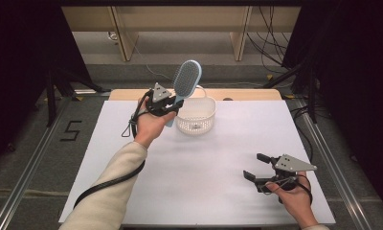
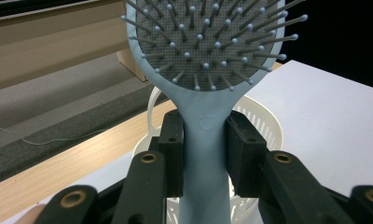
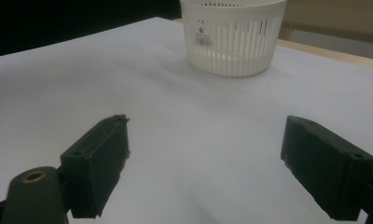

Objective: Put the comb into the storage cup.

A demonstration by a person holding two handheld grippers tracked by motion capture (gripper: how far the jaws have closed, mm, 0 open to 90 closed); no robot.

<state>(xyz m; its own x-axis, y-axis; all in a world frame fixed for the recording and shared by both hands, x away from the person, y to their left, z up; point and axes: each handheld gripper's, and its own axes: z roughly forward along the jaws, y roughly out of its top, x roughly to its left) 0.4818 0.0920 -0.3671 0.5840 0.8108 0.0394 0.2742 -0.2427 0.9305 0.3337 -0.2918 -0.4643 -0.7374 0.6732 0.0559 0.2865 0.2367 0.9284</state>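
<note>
Lower right of the high view, right tongs hover spread over the white desk. Upper left, left tongs pinch a light-blue plastic paddle hairbrush upright just beside a white slotted plastic basket.

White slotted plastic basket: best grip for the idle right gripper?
Pinch the white slotted plastic basket at its top rim on the near-right wall, coming from above: the body looks wider than the open right gripper, while the thin rim fits between the jaws.
</note>
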